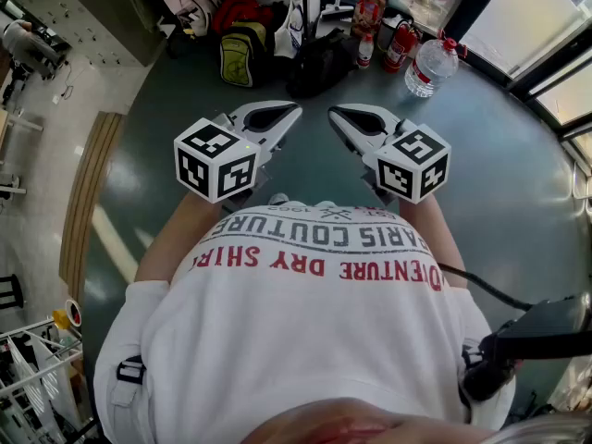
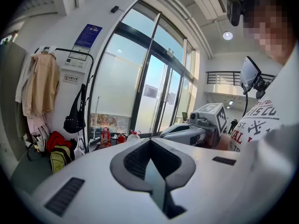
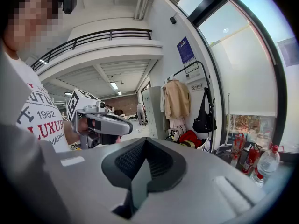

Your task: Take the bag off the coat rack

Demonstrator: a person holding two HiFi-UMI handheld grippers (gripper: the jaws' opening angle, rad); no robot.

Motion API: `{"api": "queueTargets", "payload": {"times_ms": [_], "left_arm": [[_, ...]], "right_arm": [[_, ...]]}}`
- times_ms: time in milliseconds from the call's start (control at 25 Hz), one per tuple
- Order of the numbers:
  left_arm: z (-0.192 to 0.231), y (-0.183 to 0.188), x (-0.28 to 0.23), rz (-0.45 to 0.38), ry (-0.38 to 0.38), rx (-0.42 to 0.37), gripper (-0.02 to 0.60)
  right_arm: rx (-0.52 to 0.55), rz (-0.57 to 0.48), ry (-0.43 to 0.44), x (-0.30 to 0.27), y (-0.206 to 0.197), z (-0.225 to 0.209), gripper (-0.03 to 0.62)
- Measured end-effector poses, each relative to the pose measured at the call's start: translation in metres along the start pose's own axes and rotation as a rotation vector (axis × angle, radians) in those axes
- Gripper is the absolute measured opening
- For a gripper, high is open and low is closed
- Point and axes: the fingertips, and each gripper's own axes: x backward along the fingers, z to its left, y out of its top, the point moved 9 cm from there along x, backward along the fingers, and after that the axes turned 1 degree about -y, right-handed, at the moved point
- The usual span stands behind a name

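A black handbag (image 2: pixel 74 118) hangs by its long strap from the black coat rack (image 2: pixel 70 50) against the white wall, some way ahead of me. The right gripper view shows the same black handbag (image 3: pixel 204 118) beside a beige coat (image 3: pixel 176 99) on the rack. My left gripper (image 1: pixel 289 114) and right gripper (image 1: pixel 340 115) are held side by side in front of the person's chest, far from the rack. On each one the jaws are shut with nothing between them. The left gripper (image 2: pixel 150 141) and the right gripper (image 3: pixel 145 141) point roughly towards the rack.
Below the rack lie a red bag and a yellow-green backpack (image 1: pixel 239 54) and a black bag (image 1: pixel 319 63). Red fire extinguishers (image 1: pixel 400 44) and a large water bottle (image 1: pixel 430 66) stand by the glass doors (image 2: pixel 154 78). Dark floor (image 1: pixel 518 183) stretches between me and the rack.
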Motion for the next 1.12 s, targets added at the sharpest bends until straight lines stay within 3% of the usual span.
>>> {"api": "queueTargets", "payload": {"times_ms": [1120], "left_arm": [[0.014, -0.017, -0.004, -0.017, -0.038, 0.068, 0.002]], "right_arm": [[-0.047, -0.025, -0.01, -0.012, -0.008, -0.007, 0.002]]}}
